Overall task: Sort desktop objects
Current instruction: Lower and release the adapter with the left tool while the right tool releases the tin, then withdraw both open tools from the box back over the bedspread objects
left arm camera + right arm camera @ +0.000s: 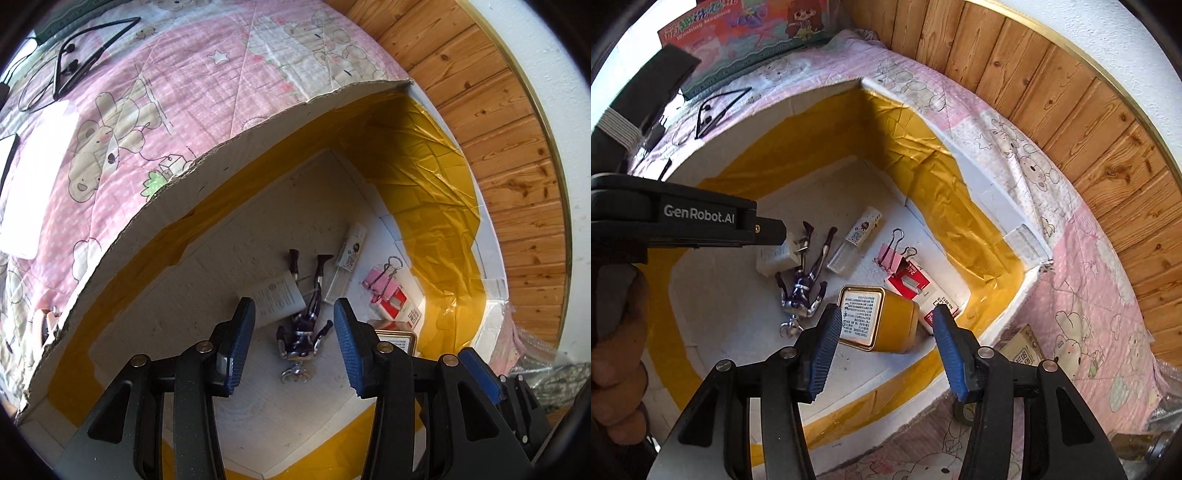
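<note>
A small purple-and-silver figurine [304, 325] is lying flat on the white floor of the cardboard box [258, 122], at lower centre of the left wrist view. Its long axis is running up the frame, booted legs pointing toward the upper edge. The left gripper [294, 345] is hovering above it, jaws spread and empty. The right gripper [884, 347] is likewise gaping, framing a yellow tin [886, 321].

We see a white box [713, 306] lined with yellow tape, holding a pink binder clip [891, 259] and gold tin [899, 325]. The quilt [177, 92] is pink with bears.
</note>
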A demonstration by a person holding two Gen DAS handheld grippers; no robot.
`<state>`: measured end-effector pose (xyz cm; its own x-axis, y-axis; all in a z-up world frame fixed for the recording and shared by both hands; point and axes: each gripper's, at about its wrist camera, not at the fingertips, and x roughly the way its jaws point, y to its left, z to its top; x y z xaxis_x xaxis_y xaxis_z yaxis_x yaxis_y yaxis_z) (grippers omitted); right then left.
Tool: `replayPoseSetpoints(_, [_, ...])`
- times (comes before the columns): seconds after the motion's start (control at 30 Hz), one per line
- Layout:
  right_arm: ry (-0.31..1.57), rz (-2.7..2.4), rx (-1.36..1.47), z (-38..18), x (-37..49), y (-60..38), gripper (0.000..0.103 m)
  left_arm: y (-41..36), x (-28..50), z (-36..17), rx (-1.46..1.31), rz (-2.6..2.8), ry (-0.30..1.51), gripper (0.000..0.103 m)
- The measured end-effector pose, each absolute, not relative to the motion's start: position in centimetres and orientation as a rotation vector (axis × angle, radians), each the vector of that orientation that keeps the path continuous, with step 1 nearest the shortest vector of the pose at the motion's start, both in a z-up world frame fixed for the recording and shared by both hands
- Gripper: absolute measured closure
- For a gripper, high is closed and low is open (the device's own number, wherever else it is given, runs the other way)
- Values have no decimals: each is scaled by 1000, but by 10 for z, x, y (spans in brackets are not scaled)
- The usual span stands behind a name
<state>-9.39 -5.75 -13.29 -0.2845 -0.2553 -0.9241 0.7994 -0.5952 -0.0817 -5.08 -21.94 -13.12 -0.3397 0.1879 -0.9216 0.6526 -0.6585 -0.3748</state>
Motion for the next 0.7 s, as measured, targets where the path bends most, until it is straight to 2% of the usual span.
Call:
replayPoseSetpoints(0.27, [314,-1989,1214,-98,-74,5,45,-204,-54,-107,1526,-2178,1012,54])
replayPoseSetpoints(0.7, [-136,-2039,1071,-93,-8,123,43,-135,-52,-50,1411,-2517,715,54])
